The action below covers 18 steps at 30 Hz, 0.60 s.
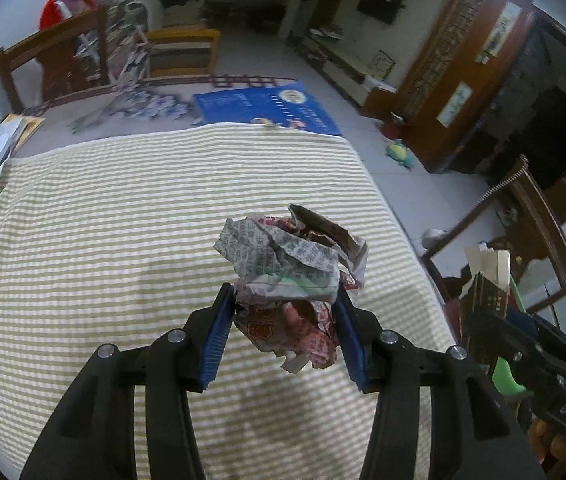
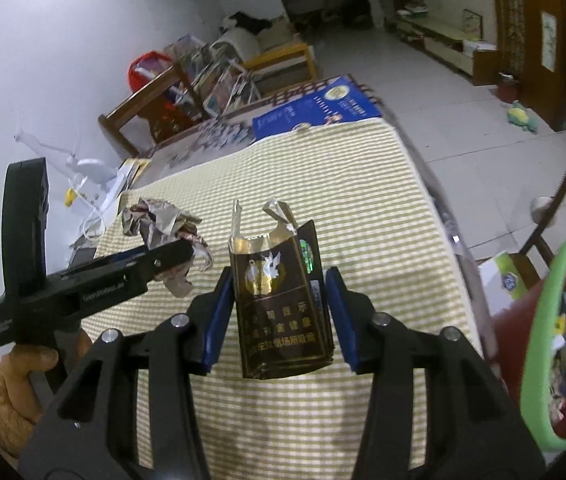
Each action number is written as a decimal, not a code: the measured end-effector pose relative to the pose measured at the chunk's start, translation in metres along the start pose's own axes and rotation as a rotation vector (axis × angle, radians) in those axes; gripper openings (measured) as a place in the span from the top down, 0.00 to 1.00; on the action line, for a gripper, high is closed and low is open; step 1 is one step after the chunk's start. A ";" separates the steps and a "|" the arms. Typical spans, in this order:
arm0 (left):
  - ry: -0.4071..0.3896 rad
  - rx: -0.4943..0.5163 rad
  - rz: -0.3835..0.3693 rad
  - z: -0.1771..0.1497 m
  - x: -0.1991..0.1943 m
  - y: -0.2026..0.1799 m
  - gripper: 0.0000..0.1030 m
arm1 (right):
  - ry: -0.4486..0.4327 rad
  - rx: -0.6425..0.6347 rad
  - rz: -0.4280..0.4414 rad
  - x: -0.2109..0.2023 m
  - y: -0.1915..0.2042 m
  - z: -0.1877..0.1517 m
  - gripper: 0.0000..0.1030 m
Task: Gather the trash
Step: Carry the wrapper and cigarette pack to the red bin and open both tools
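My left gripper [image 1: 285,304] pinches a crumpled paper wad [image 1: 291,256], light and springy, above the striped tabletop's [image 1: 123,208] middle. My right gripper [image 2: 279,308] clamps a torn cigarette pack [image 2: 279,300], flimsy, by its sides. The green-rimmed bin [image 2: 539,312] waits past the right edge, path open.

Crumpled printed paper wad [image 1: 289,276], matt and creased. Dark glossy card cigarette pack [image 2: 283,304] with torn foil. Woven striped cloth [image 1: 123,220] covers the bench. Fingers [image 1: 217,344]: ribbed blue pads, matt black plastic.
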<state>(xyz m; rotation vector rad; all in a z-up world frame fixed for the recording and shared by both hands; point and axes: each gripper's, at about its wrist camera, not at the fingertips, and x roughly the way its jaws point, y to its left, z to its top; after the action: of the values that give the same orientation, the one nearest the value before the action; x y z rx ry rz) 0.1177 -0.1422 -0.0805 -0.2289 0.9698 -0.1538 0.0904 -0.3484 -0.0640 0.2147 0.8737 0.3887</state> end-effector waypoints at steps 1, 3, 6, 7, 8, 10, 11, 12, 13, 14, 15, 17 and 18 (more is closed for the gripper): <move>-0.002 0.012 -0.006 -0.001 -0.002 -0.005 0.55 | -0.014 0.011 -0.011 -0.006 -0.004 -0.001 0.56; -0.005 0.029 -0.015 -0.003 -0.004 -0.012 0.55 | -0.033 0.031 -0.027 -0.015 -0.011 -0.004 0.56; -0.004 0.060 -0.034 -0.007 -0.008 -0.027 0.55 | -0.058 0.061 -0.051 -0.027 -0.022 -0.008 0.56; -0.003 0.067 -0.037 -0.008 -0.008 -0.029 0.55 | -0.065 0.074 -0.059 -0.031 -0.027 -0.010 0.56; -0.002 0.075 -0.040 -0.010 -0.009 -0.033 0.55 | -0.069 0.082 -0.063 -0.034 -0.030 -0.012 0.56; 0.002 0.090 -0.047 -0.013 -0.010 -0.041 0.55 | -0.075 0.098 -0.072 -0.039 -0.038 -0.015 0.56; 0.004 0.098 -0.051 -0.014 -0.011 -0.045 0.55 | -0.078 0.104 -0.076 -0.041 -0.040 -0.017 0.56; 0.005 0.104 -0.054 -0.016 -0.011 -0.048 0.55 | -0.080 0.109 -0.078 -0.043 -0.042 -0.018 0.56; 0.005 0.108 -0.056 -0.017 -0.012 -0.051 0.55 | -0.083 0.115 -0.082 -0.045 -0.045 -0.020 0.56; 0.006 0.113 -0.058 -0.017 -0.012 -0.053 0.55 | -0.085 0.120 -0.086 -0.048 -0.047 -0.021 0.56; 0.006 0.117 -0.060 -0.018 -0.011 -0.055 0.55 | -0.087 0.123 -0.089 -0.049 -0.048 -0.023 0.56; 0.008 0.126 -0.067 -0.019 -0.011 -0.060 0.55 | -0.092 0.130 -0.096 -0.054 -0.052 -0.024 0.56; 0.010 0.131 -0.070 -0.019 -0.011 -0.063 0.55 | -0.095 0.136 -0.100 -0.055 -0.054 -0.025 0.56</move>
<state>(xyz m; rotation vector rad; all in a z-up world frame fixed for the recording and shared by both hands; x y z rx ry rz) 0.0937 -0.2029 -0.0659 -0.1418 0.9585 -0.2817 0.0519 -0.4203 -0.0594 0.3110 0.8143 0.2247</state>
